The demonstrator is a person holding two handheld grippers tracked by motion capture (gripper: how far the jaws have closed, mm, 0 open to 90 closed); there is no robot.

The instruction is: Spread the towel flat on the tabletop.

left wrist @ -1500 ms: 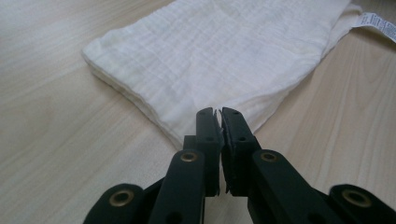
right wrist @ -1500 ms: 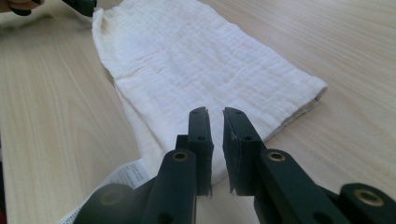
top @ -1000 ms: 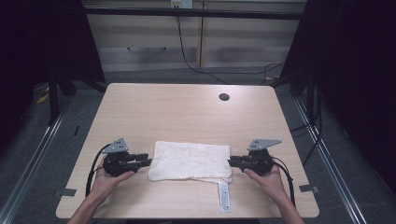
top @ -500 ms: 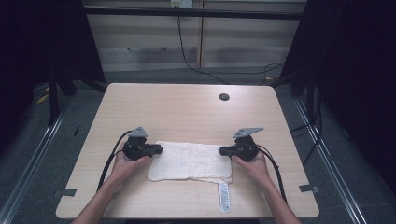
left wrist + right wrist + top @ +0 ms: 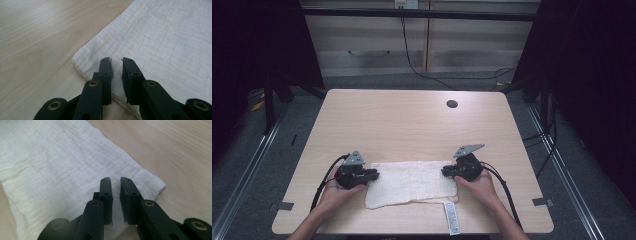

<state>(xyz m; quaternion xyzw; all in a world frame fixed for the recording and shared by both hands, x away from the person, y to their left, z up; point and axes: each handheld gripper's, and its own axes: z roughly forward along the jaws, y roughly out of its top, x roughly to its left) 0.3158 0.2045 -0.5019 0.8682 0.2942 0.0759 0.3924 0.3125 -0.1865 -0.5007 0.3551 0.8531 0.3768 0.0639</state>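
Cloth [image 5: 410,183], white, crinkled, folded flat, lies at the table's [image 5: 412,125] near edge between both hands. Left gripper [image 5: 373,174] sits at its far left corner, right gripper [image 5: 445,171] at its far right corner, likely to pinch both for another fold. Left jaws have just been closing, right jaws reopening slightly; both stand nearly shut with a narrow gap over the fabric, nothing clamped. Gripper views show the layered cloth edge [image 5: 82,60] and rounded corner [image 5: 160,186]; high view shows a label [image 5: 452,218] poking out near the table edge.
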